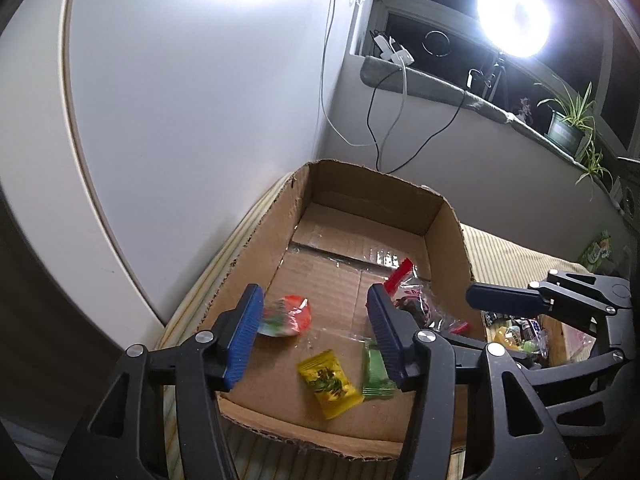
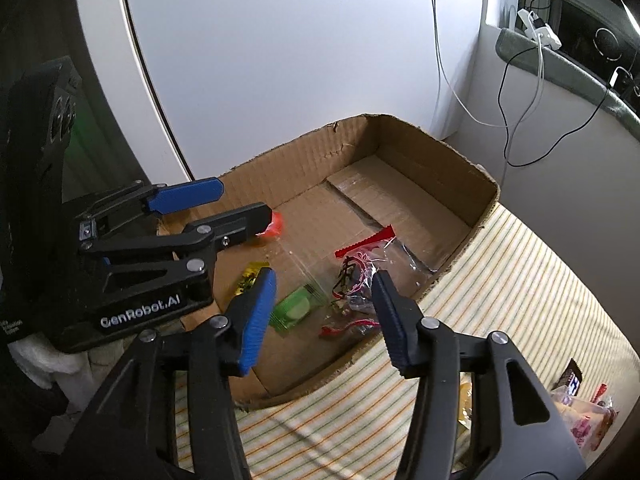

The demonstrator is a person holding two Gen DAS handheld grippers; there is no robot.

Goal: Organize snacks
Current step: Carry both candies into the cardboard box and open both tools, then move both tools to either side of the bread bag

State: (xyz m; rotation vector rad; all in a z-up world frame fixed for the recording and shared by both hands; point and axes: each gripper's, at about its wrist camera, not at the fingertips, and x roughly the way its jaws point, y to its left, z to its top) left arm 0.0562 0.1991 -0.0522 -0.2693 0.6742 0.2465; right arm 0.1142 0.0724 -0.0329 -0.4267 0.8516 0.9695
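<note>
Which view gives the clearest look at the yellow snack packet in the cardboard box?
The left wrist view. The yellow snack packet lies whole and unobstructed on the floor of the cardboard box, its print visible. In the right wrist view only a blurred corner of it shows, behind the right hand-held gripper.
</note>
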